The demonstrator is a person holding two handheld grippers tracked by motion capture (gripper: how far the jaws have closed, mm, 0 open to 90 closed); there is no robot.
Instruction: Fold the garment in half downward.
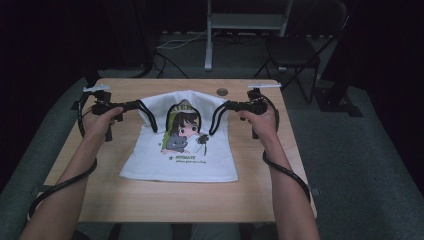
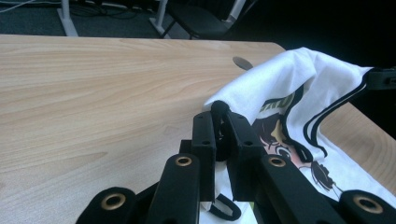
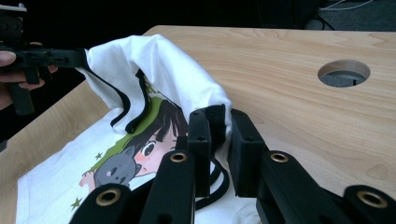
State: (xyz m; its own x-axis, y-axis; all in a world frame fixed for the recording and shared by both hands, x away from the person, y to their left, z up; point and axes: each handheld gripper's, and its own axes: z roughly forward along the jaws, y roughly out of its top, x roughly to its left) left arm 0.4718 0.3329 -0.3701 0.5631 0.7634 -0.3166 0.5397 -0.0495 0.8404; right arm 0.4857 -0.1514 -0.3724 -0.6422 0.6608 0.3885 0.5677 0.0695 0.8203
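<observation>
White cotton, a T-shirt (image 1: 182,145) with a cartoon girl print, lay at the centre of the high view on the wooden worktop (image 1: 165,200), its upper edge lifted. At left the left claw (image 1: 140,106) and at right the right claw (image 1: 220,107) each pinched a shoulder.

Centre of the left gripper view showed the left claw (image 2: 223,122) clamped on bunched T-shirt (image 2: 285,79) fabric.

Mid-frame in the right gripper view, the right claw (image 3: 218,125) was clamped on the T-shirt (image 3: 159,70) too; the left claw (image 3: 80,57) held the far corner at upper left.

Judging by this, a fold was under way; next, both claws should carry the raised edge toward the hem together, keeping it taut.
</observation>
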